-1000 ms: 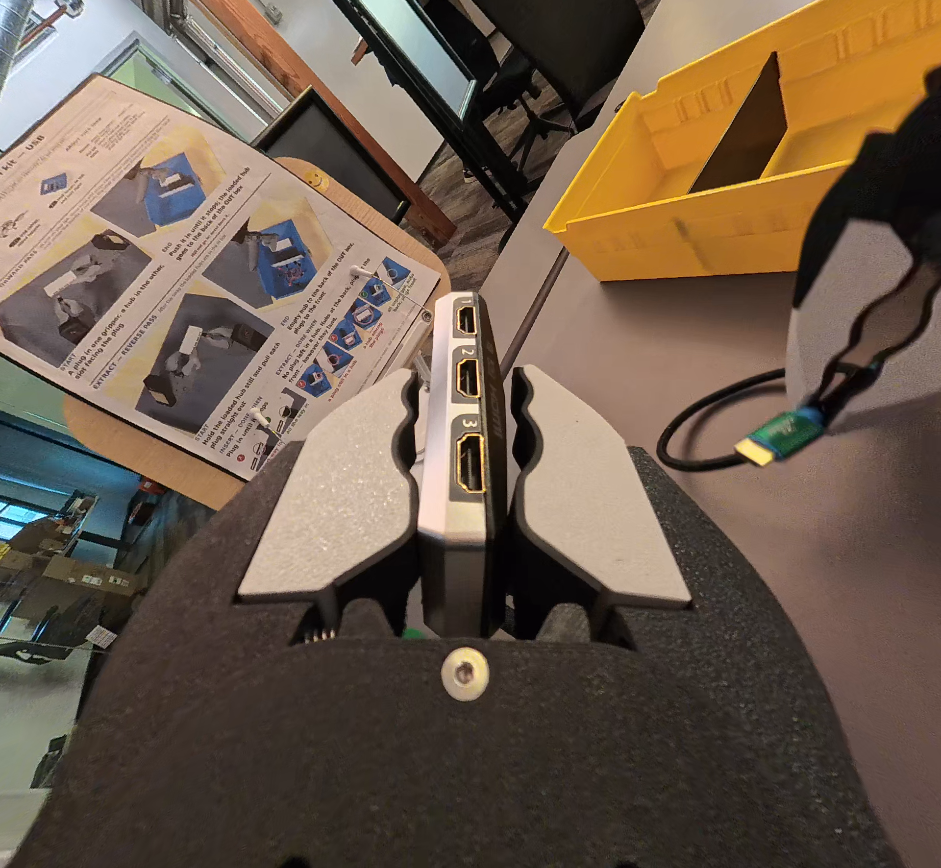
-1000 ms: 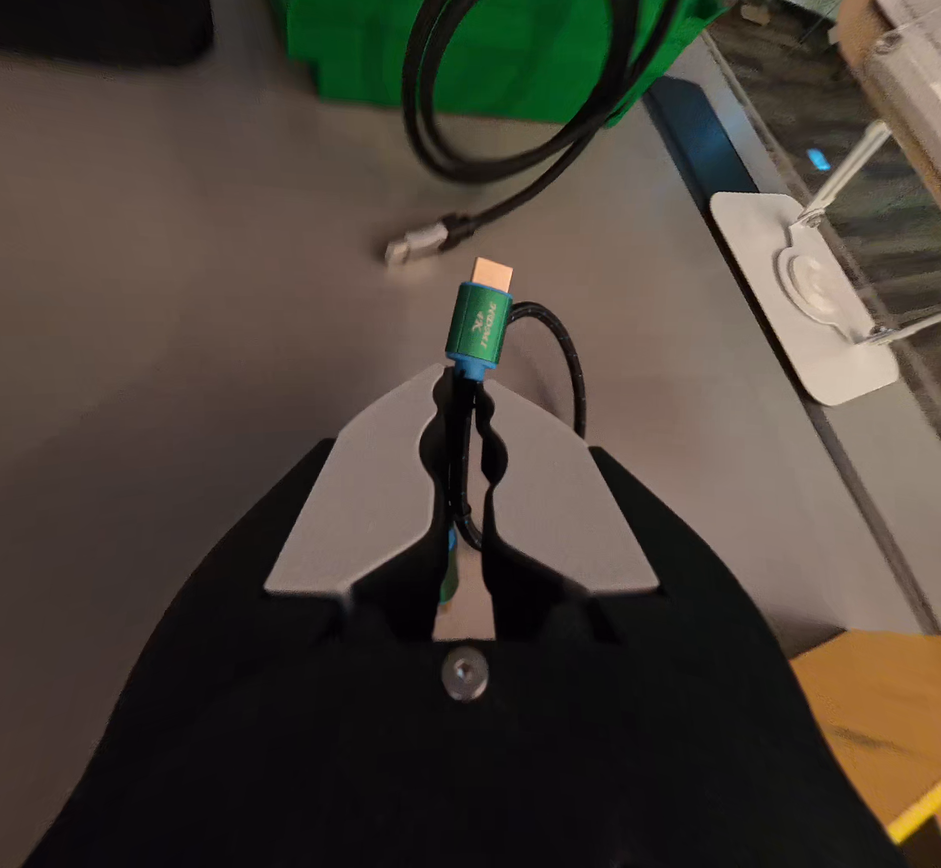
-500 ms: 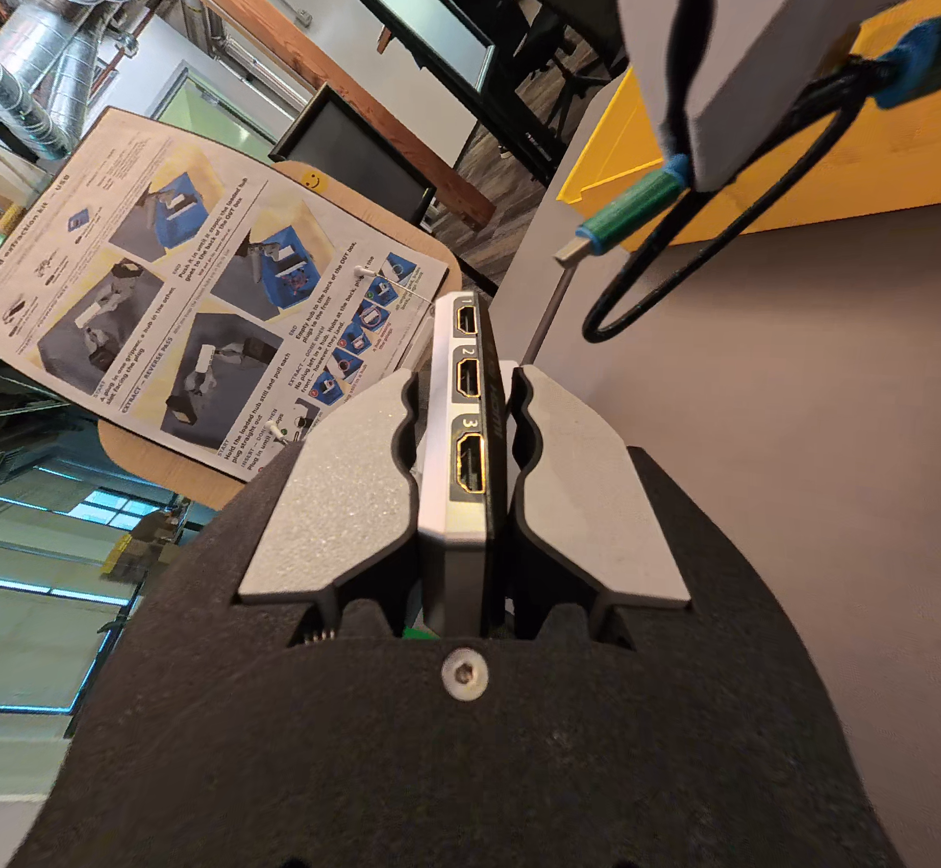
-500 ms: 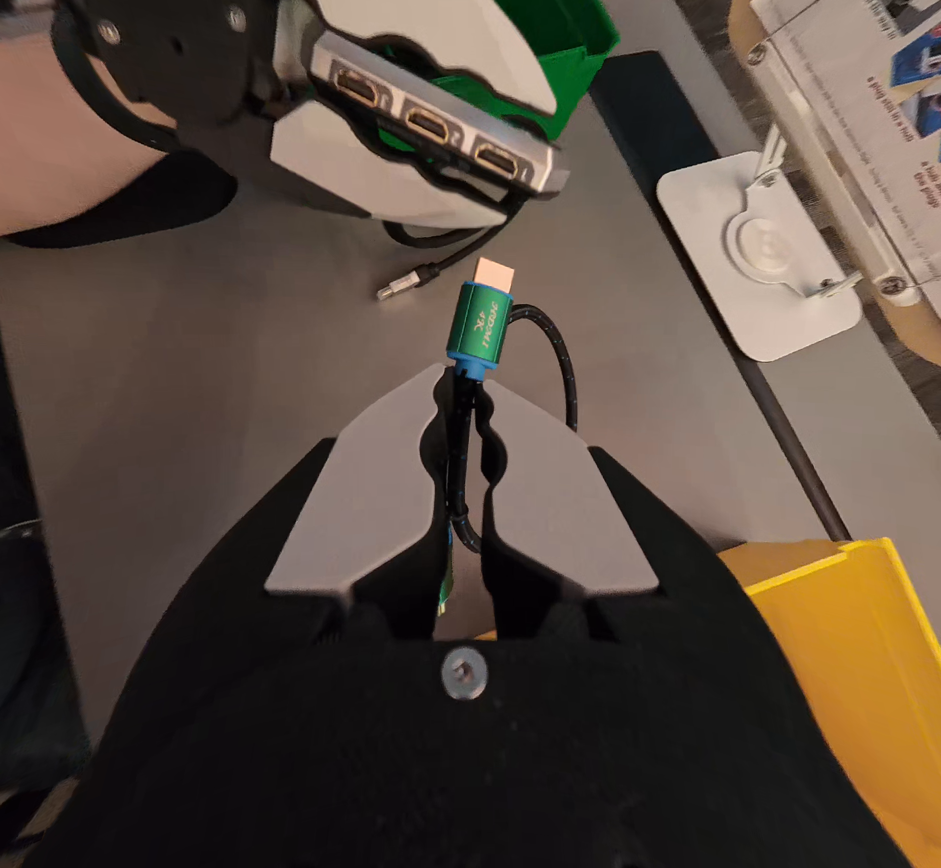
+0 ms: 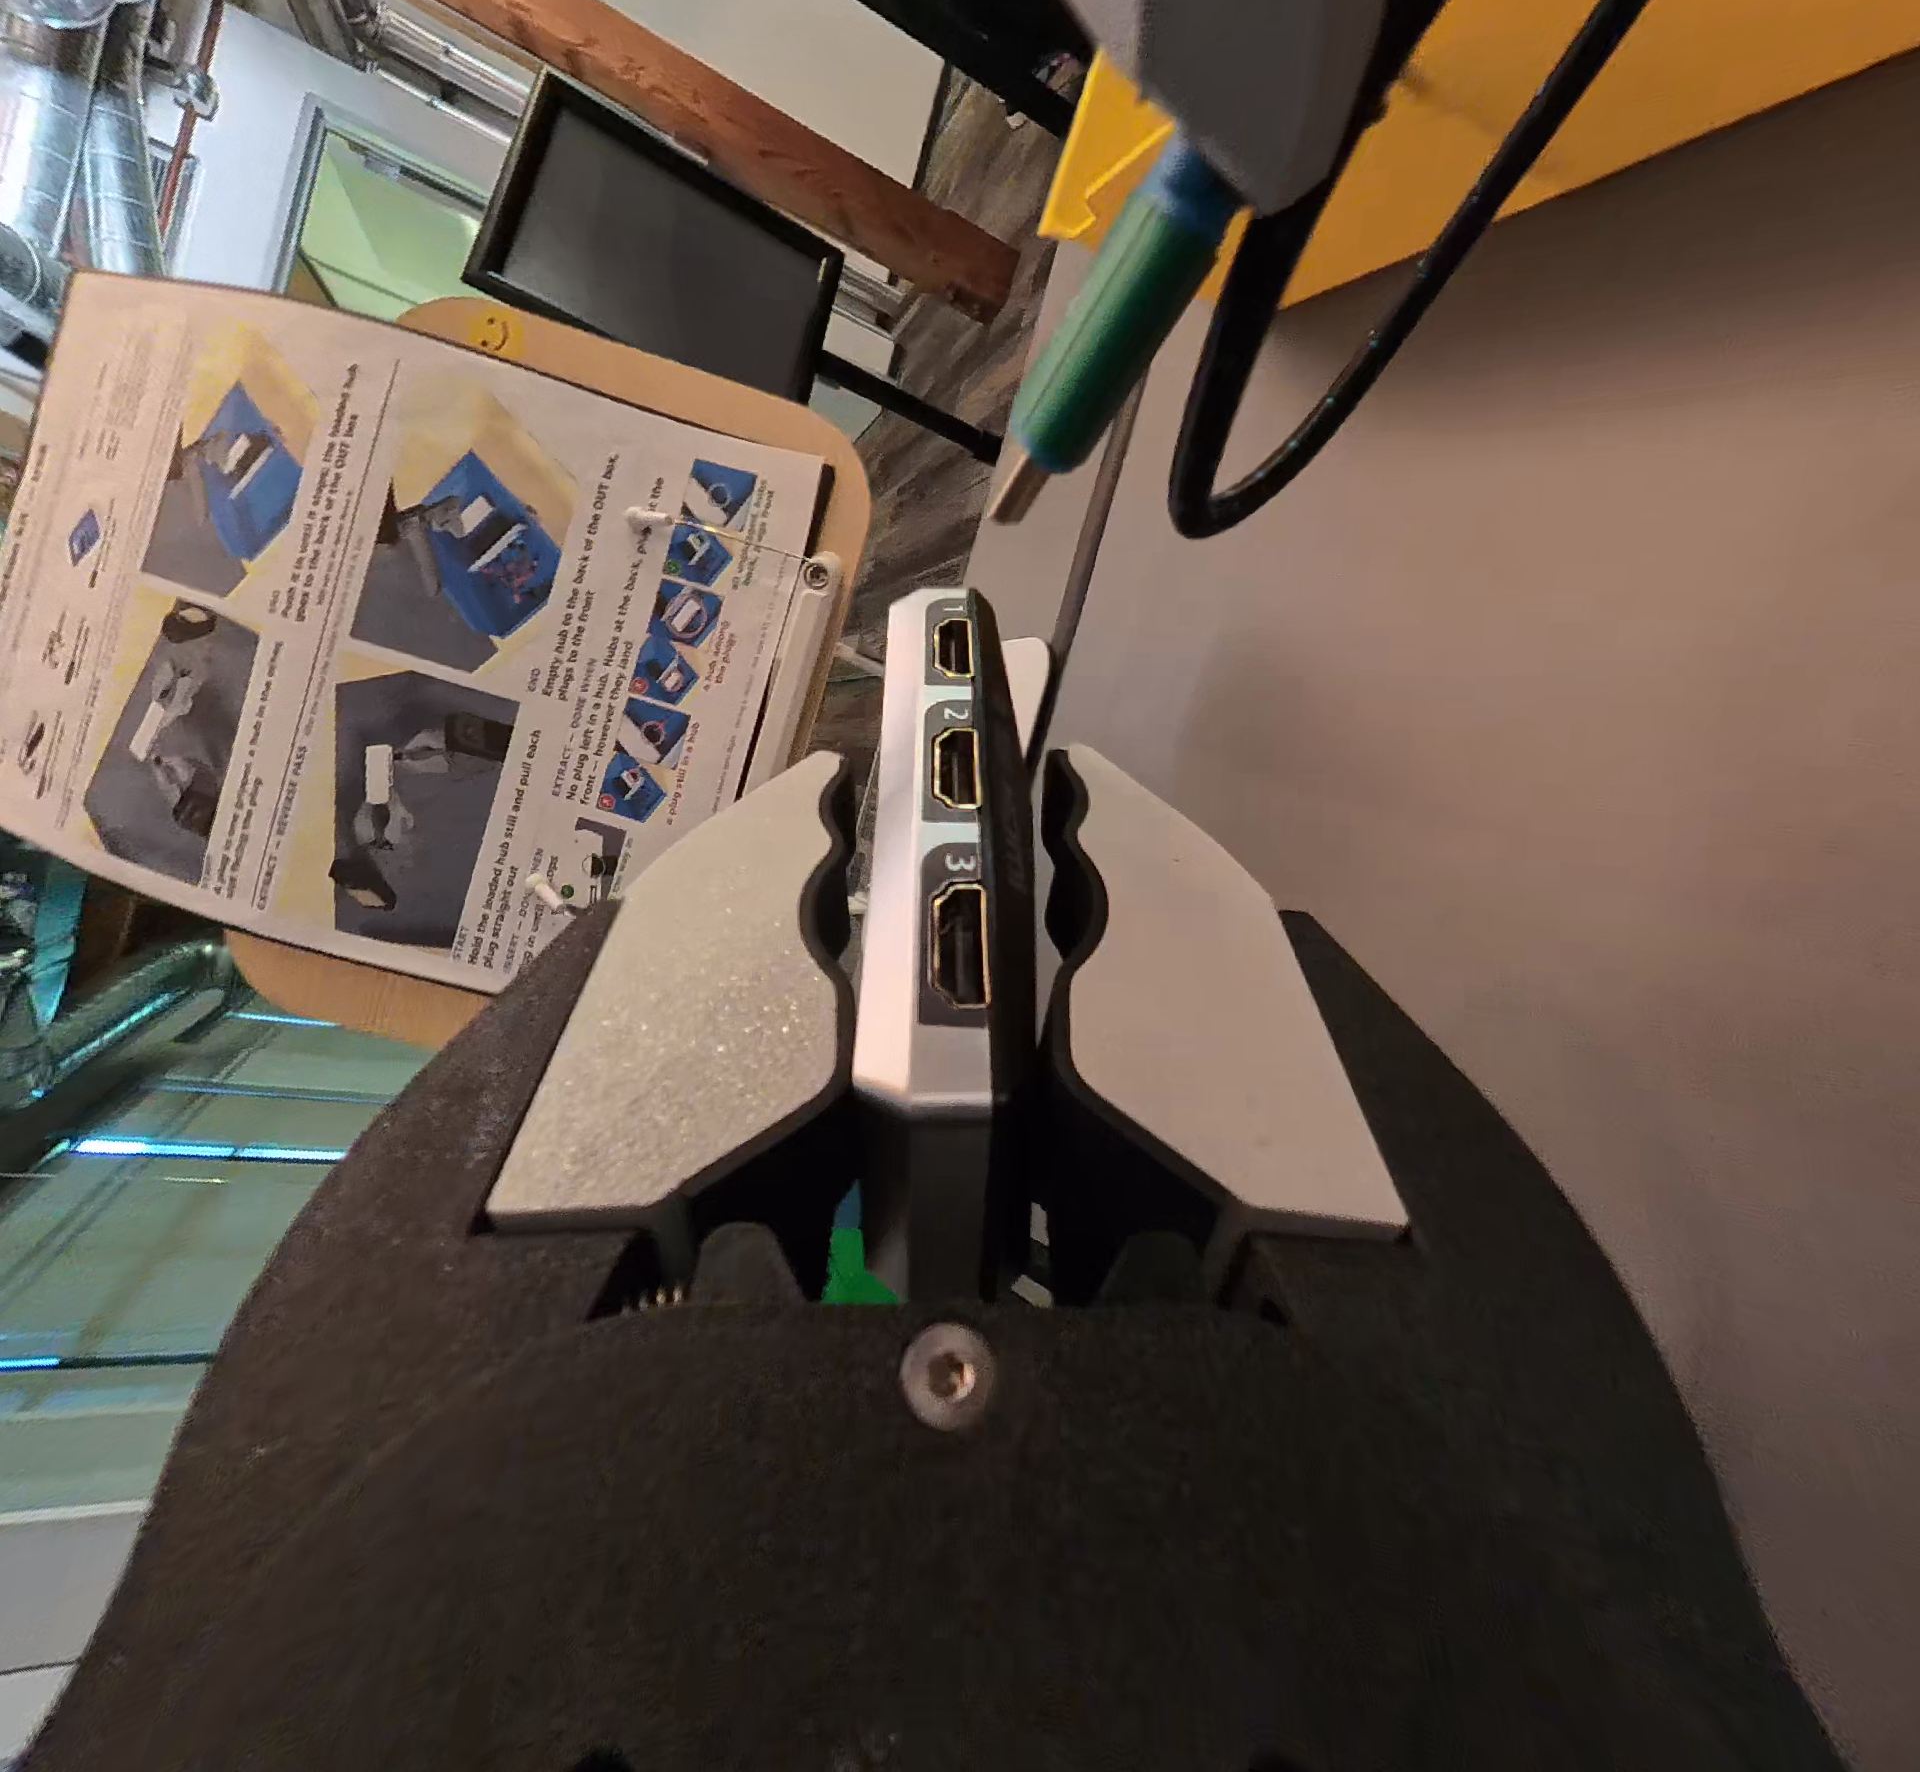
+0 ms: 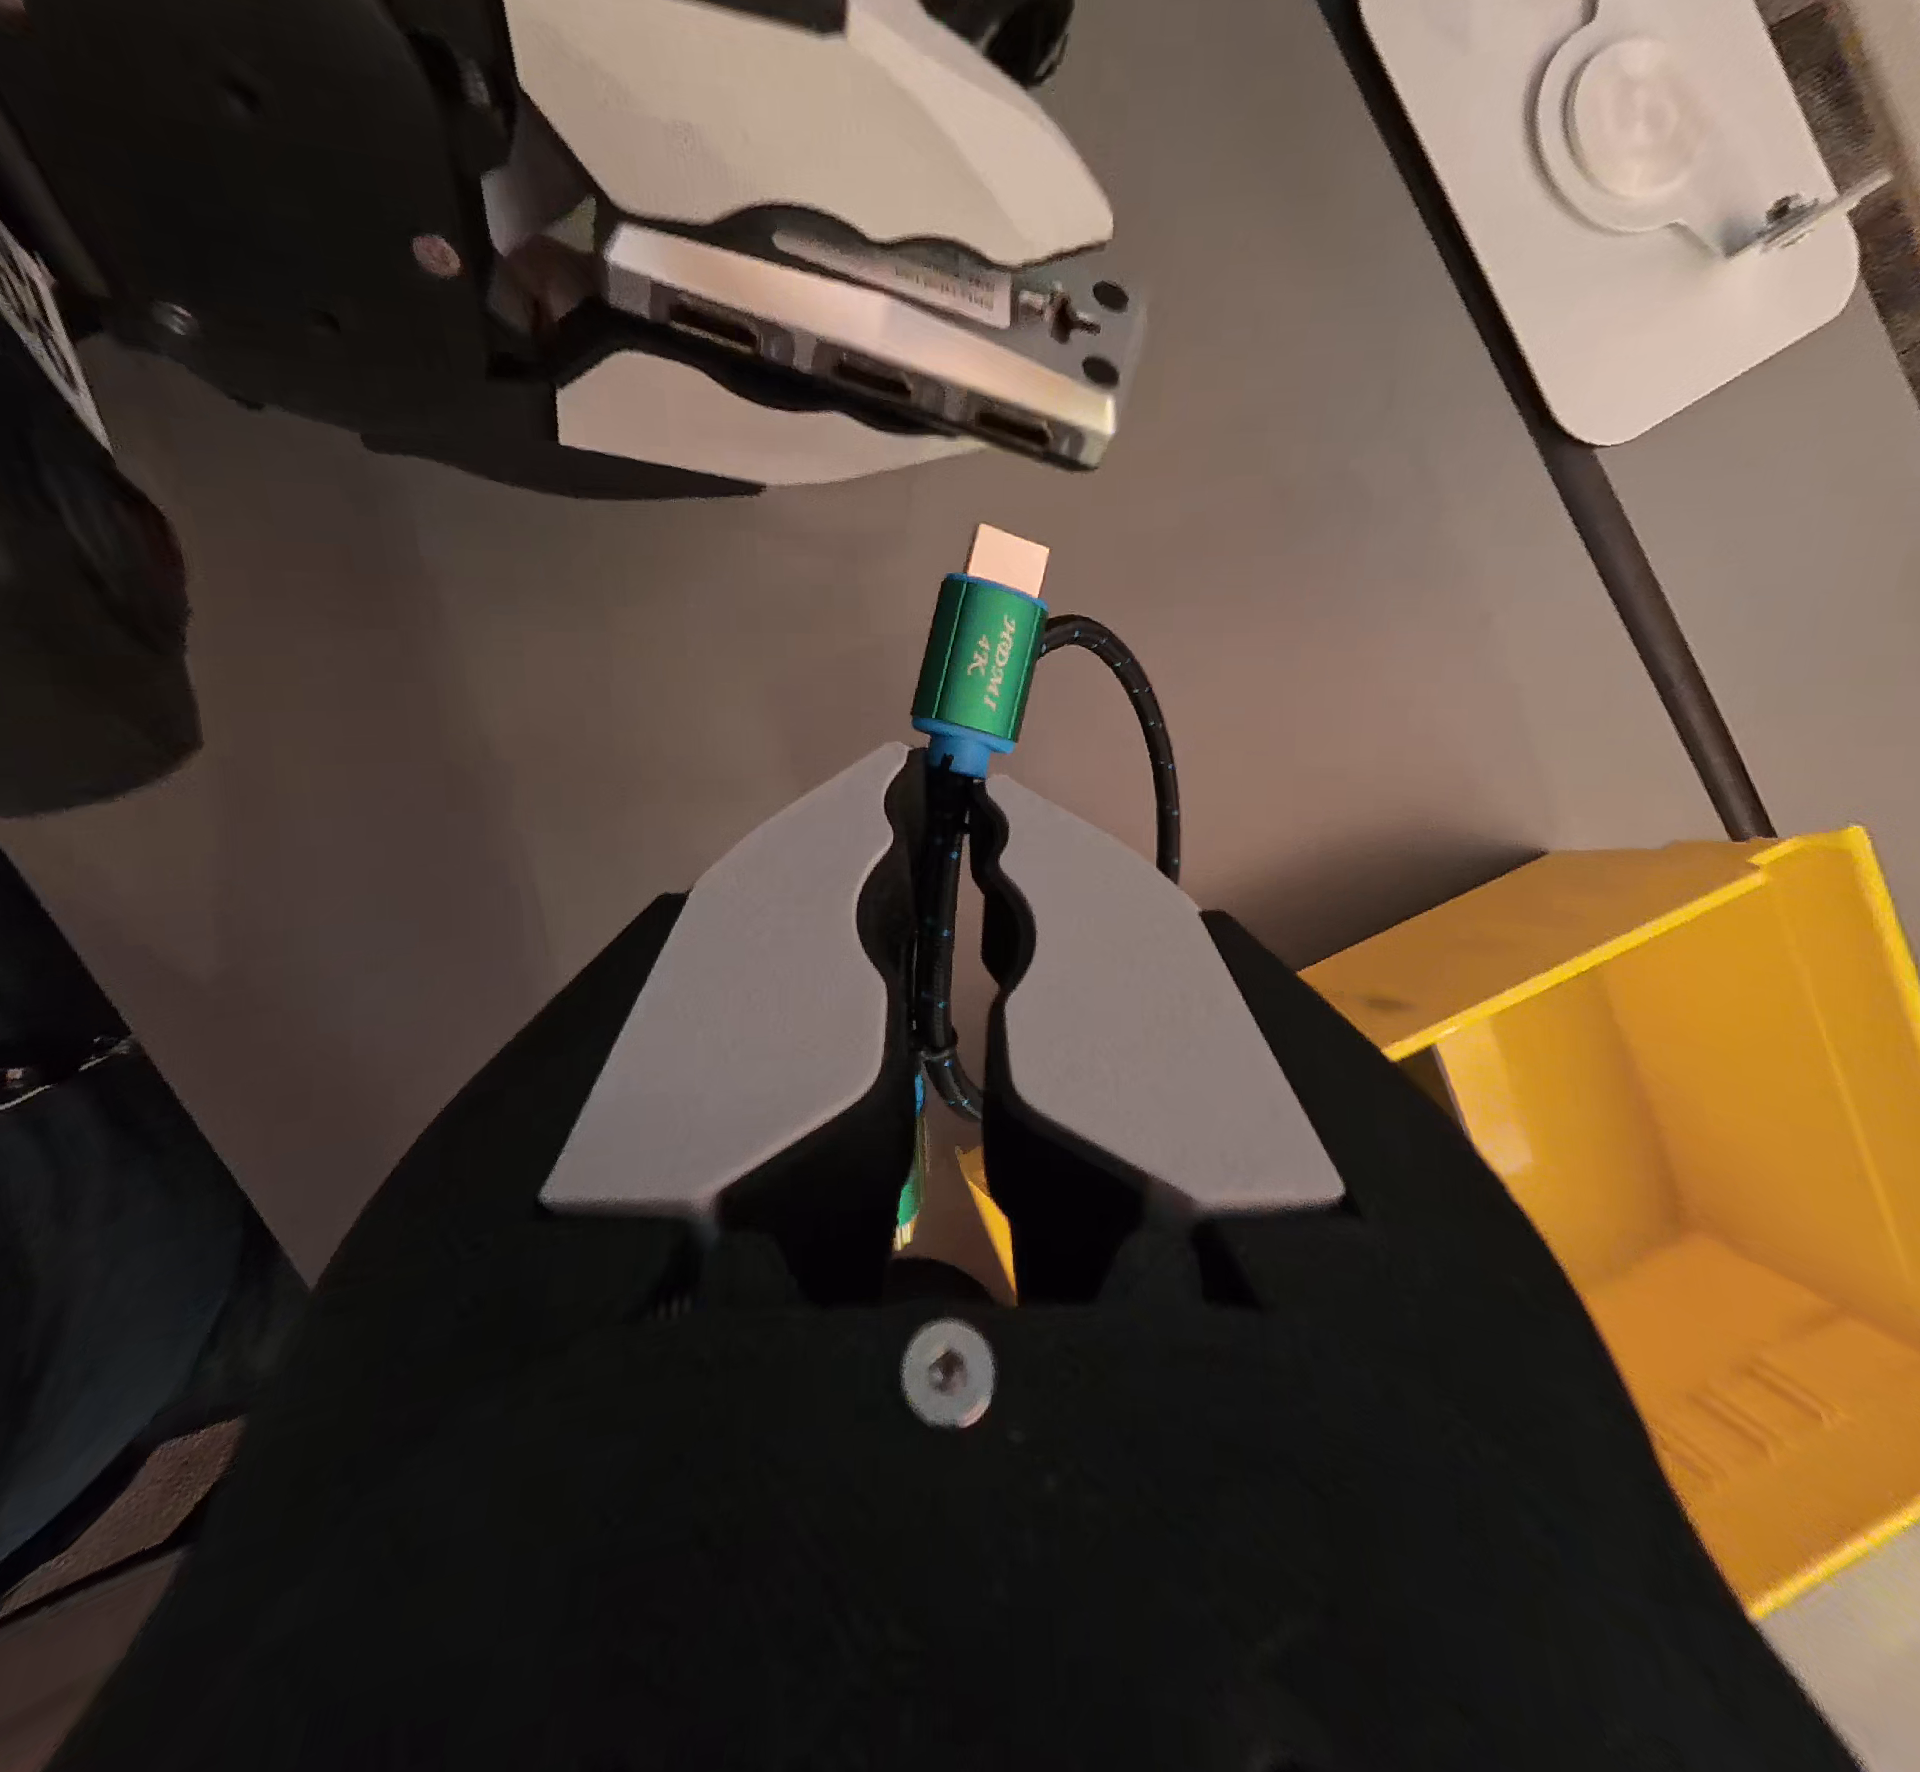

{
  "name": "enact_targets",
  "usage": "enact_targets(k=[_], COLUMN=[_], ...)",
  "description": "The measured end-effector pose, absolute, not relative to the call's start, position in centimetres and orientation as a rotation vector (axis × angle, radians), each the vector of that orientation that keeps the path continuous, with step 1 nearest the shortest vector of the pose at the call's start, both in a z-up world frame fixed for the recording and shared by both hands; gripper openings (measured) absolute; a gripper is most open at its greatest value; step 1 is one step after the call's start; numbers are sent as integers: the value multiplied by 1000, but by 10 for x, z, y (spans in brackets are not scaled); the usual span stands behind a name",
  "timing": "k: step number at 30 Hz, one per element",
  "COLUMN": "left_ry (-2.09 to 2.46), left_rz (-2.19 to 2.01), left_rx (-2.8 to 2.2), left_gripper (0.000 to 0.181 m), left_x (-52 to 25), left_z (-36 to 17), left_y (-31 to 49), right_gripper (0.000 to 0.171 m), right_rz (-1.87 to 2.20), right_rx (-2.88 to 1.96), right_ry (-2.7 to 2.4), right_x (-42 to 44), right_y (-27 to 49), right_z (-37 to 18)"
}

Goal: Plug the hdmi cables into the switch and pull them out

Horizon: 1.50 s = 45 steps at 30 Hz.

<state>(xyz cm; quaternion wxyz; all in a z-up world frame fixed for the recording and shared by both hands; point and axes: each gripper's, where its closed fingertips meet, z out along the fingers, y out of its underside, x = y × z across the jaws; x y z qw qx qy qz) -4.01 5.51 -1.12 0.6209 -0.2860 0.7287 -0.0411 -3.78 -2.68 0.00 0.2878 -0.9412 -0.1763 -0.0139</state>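
While clenched on the switch [image 5: 940, 901], left gripper [image 5: 940, 849] jaws presented three empty ports. Right gripper [image 6: 951, 818] jaws, pinching the cable behind the green plug [image 6: 977, 652], had closed from well apart to just ahead of the ports; insertion seemingly imminent.

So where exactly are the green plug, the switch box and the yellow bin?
green plug [image 6: 977, 657], right wrist view, on its green shell.
switch box [image 5: 909, 891], left wrist view, silver port face.
yellow bin [image 6: 1621, 901], right wrist view, near rim.
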Motion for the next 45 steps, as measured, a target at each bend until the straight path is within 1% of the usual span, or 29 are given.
enact_targets(k=[22,33,42,45], left_ry=[1759,1791,1761,1742], left_rz=[13,47,-2,7], left_rx=[-520,-505,-541,-579], left_gripper=[35,35,35,35], left_x=[-35,-35,-36,-40], left_z=[-35,-42,-34,-28], left_y=[35,35,38,51], right_gripper=[7,7,7,6], right_rz=[40,3,87,189], right_rx=[-2622,-2658,-2597,-2539], right_ry=[-500,-549,-539,-528], right_x=[-37,-37,-39,-43], right_y=[-29,-30,-26,-23], right_z=[-27,-36,-29,-23])
